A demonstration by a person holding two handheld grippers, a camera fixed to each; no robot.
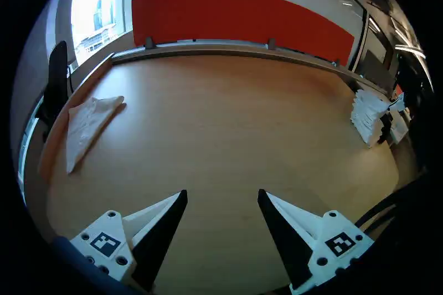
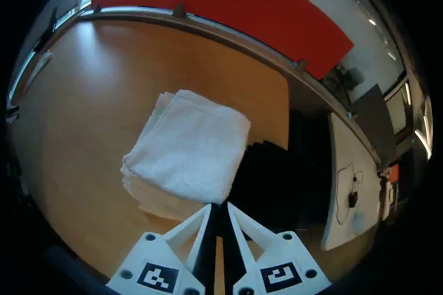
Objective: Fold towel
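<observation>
A broad wooden table stretches away, with a long red partition standing along its far edge. A stack of folded white towels sits at the table's right edge. Well apart from it, a single white towel lies loosely folded near the left edge. The left gripper hovers over bare wood near the middle, its fingers spread wide and holding nothing. The right gripper has its fingers closed together, tips at the stack's near edge; whether they pinch cloth cannot be told.
</observation>
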